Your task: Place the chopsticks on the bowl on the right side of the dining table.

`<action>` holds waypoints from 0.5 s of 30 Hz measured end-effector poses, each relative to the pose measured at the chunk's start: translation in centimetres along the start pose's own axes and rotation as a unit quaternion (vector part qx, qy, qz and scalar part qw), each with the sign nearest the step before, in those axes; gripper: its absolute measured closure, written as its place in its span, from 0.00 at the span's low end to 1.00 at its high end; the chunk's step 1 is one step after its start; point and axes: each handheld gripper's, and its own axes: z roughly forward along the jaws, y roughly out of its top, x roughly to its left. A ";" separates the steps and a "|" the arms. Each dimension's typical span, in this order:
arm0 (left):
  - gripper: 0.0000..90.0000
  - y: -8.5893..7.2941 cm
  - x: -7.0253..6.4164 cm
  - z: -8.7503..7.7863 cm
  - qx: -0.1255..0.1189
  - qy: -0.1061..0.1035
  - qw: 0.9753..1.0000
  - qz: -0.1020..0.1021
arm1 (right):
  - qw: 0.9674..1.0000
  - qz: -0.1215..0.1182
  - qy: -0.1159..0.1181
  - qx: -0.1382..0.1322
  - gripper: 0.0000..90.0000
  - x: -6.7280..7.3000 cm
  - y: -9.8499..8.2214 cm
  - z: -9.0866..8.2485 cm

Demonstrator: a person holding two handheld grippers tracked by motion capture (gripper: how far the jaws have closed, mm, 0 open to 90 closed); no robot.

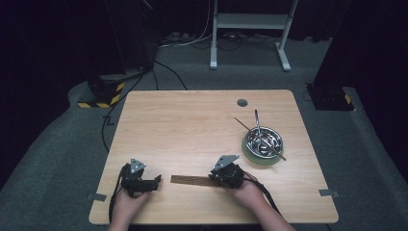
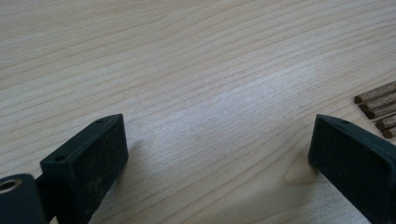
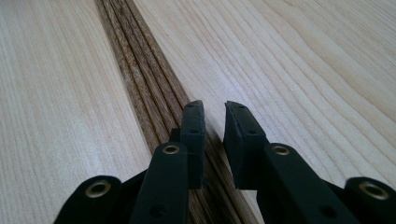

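High view first: two hands come in at the near edge of the wooden table (image 1: 202,120), each with a black gripper. The left gripper (image 1: 155,181) lies low on the wood with its jaws pointing toward a row of dark brown wooden sticks (image 1: 190,180), and stands just short of their near ends. The right gripper (image 1: 213,178) sits at the opposite end of the same sticks.

From the left gripper (image 2: 218,144) view, the jaws stand wide apart with bare table between them; the cut ends of the sticks (image 2: 379,108) lie just beyond the tip of the jaw at the right of that view, not between the pads.

From the right gripper (image 3: 214,112) view, the jaws are drawn close together with a narrow gap left between the pads. The sticks (image 3: 140,79) run away from the jaws in a tight bundle, passing under the jaw at the left and the gap. Whether the pads pinch any stick I cannot tell.

Well beyond the right gripper's jaws, a steel bowl (image 1: 263,141) rests on a green plate (image 1: 251,153), with utensils leaning out of it.
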 end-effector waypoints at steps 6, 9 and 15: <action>0.05 0.0 0.0 0.0 0.000 0.000 1.000 0.000 | 1.000 0.007 0.001 -0.001 0.85 -0.2 -0.1 0.0; 0.05 0.0 0.0 0.0 0.000 0.000 1.000 0.000 | 1.000 0.008 -0.007 0.000 0.85 -0.3 0.0 0.0; 0.05 0.0 0.0 0.0 0.000 0.000 1.000 0.000 | 1.000 0.006 -0.005 0.000 0.85 -0.3 0.0 0.1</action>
